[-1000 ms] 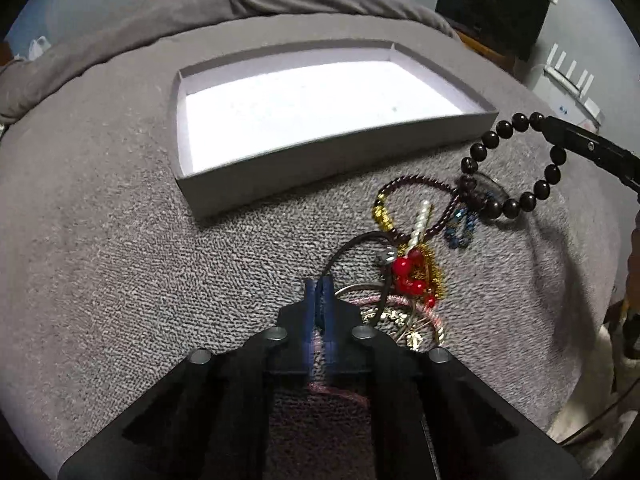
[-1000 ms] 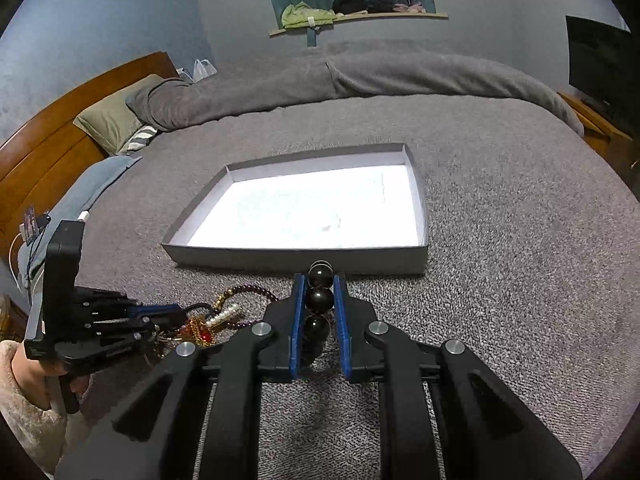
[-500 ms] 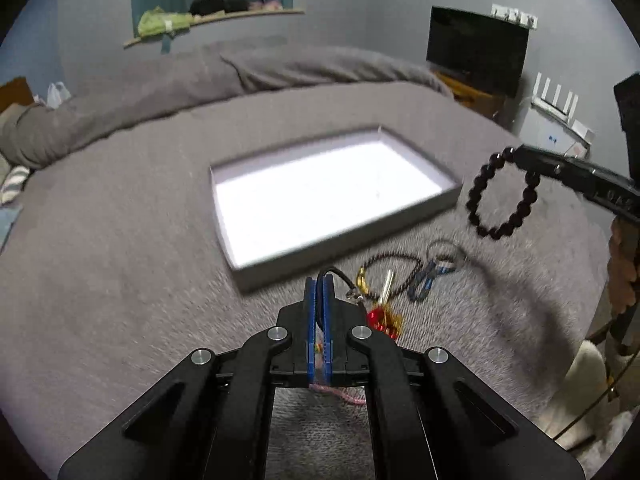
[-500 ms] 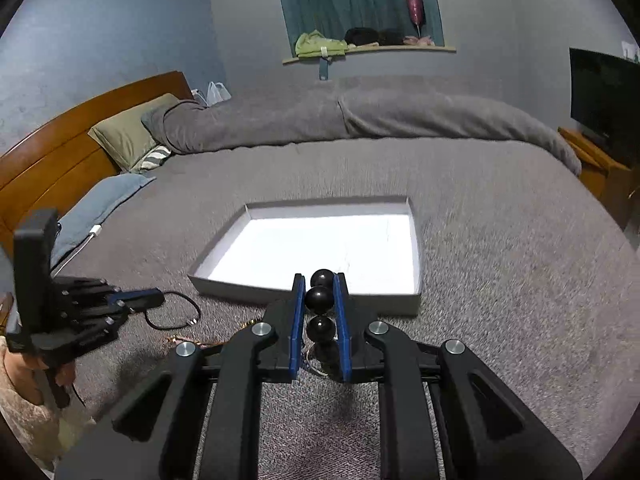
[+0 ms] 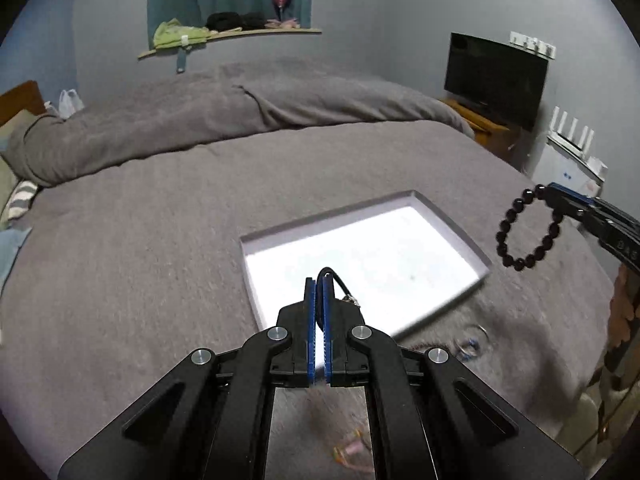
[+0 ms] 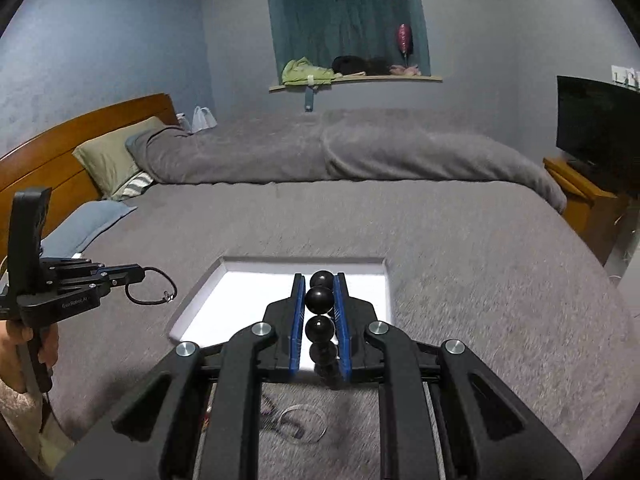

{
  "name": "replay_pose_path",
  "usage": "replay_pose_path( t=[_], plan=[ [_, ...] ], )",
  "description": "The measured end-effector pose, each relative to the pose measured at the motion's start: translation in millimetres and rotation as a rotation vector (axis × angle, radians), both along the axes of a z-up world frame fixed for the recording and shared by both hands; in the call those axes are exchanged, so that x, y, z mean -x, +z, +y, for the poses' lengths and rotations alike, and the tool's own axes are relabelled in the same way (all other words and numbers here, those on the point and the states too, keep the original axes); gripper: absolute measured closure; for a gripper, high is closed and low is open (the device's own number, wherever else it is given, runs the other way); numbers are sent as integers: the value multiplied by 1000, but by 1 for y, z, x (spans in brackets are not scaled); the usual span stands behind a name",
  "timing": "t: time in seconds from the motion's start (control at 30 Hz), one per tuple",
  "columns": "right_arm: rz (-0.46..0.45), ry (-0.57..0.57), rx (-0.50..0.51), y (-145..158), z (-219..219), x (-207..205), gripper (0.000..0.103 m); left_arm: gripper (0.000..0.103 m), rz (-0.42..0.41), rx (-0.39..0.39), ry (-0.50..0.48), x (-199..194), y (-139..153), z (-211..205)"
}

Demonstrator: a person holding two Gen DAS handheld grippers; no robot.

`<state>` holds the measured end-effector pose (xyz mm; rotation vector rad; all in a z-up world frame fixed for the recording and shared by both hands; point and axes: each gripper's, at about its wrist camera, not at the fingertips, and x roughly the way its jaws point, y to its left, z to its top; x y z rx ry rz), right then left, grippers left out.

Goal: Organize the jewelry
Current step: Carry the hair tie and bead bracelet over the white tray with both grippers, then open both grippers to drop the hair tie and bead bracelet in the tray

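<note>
- We read this as the carry step: two pieces are lifted off the grey bedspread (image 5: 168, 264) and held in the air, not yet laid in the tray (image 5: 448, 216).
- Our left gripper (image 5: 320, 292), at lower centre of the left wrist view, has its blue pads pressed together on a thin black cord bracelet (image 5: 340, 282). In the right wrist view the cord's loop (image 6: 150, 286) hangs free at the left edge of the frame, clasp at its lower right.
- Our right gripper (image 6: 322, 304), at lower centre of its own view, is clamped on a dark beaded bracelet (image 6: 319, 298). The left wrist view shows the rest of that ring of beads (image 5: 524, 236) dangling at the right edge, to the right of the tray.
- The tray is one shallow grey box with a white floor, lying in the middle of both views; we see nothing in it.
- Count held: one cord bracelet, one beaded bracelet.
- Count left on the bedspread: blurred. We make out one ring with something blue (image 5: 472, 340) just below the tray's near corner and a pinkish piece (image 5: 352, 450) at the bottom of the left view, plus a clear hoop (image 6: 302, 424) under the right gripper. We cannot tell how many pieces there are.
- Next, we judge, each claw must come over the white floor, sink low, and part its pads so the two bracelets land apart and not tangled.
</note>
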<state>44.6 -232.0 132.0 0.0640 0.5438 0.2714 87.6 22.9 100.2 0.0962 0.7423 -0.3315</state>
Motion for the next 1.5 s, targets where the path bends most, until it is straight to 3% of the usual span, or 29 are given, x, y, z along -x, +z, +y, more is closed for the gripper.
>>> replay_pose_path(
  t=[0.43, 0.7, 0.77, 1.03, 1.3, 1.4, 1.5],
  plan=[
    [78, -36, 41, -39, 16, -98, 89, 99, 82, -68, 35, -96, -37, -23],
    [134, -47, 9, -70, 25, -151, 89, 99, 203, -27, 107, -148, -83, -8],
    [151, -64, 6, -76, 22, -158, 89, 99, 226, -12, 116, -154, -89, -4],
    [233, -136, 3, -103, 6, -176, 89, 99, 246, -91, 129, -159, -109, -6],
    [330, -132, -2, -127, 5, -185, 89, 99, 266, -134, 119, -161, -117, -12],
    [333, -132, -2, -127, 5, -186, 89, 91, 256, -130, 122, -161, -115, -10],
    [334, -133, -5, -125, 5, -187, 88, 68, 206, -125, 120, -154, -107, -10]
  ],
)
